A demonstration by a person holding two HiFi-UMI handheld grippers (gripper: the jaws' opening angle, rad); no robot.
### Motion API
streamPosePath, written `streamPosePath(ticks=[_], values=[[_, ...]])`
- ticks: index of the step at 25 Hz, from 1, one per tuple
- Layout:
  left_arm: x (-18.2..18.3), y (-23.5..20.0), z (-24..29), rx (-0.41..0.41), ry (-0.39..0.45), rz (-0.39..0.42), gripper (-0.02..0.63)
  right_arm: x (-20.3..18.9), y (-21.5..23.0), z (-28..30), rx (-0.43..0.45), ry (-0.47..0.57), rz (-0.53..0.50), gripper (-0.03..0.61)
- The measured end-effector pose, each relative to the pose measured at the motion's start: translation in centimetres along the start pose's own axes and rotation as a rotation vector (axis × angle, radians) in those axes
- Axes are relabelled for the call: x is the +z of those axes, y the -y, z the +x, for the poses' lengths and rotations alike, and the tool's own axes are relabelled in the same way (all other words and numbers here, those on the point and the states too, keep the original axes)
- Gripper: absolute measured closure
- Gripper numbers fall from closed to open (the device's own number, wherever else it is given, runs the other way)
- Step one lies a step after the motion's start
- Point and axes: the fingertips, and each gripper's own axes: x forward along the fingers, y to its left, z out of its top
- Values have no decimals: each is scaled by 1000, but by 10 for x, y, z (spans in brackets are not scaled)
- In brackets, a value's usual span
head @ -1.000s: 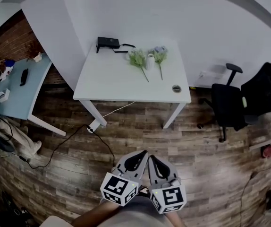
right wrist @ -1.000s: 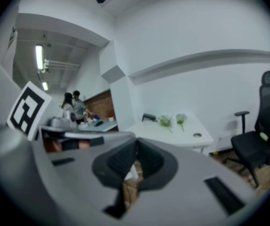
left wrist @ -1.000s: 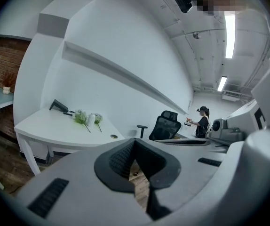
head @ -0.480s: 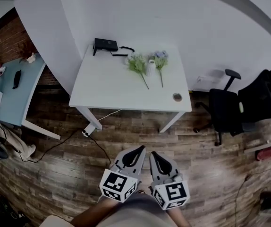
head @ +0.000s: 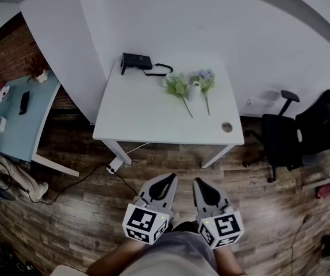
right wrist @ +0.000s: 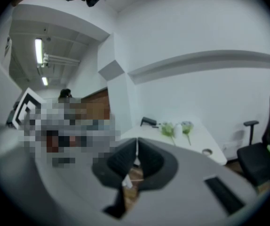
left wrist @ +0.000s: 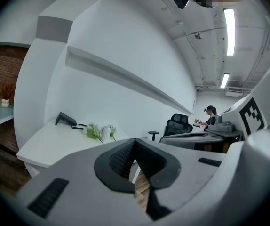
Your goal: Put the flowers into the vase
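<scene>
Flowers (head: pixel 177 86) lie on the white counter (head: pixel 136 111) beside the vase (head: pixel 195 89), with both tongs closed and empty.

The left tongs (head: pixel 169 179) and right tongs (head: pixel 199 182) sit side by side low in the head view. Each has its jaws pressed together with nothing between them, and both hang over the wood floor (head: pixel 171 157), tips aimed toward the counter but well apart from it. On the counter's far side the small white vase stands upright. The green-leaved flowers lie just beside it on the left, and a second bunch (head: pixel 206 80) with pale blue heads lies just beside it on the right. Both sets of stems point toward the near edge. A black device (head: pixel 135 61) with a cable sits at the far left corner, and a small round object (head: pixel 227 126) sits near the right front corner. A black office chair (head: pixel 281 140) stands to the counter's right.
</scene>
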Motion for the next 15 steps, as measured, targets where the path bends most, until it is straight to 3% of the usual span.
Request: streamPosePath(ticks=[15], values=[[8,-28,-2,20,29,-35,592,4,-8,19,4,1,30,555]])
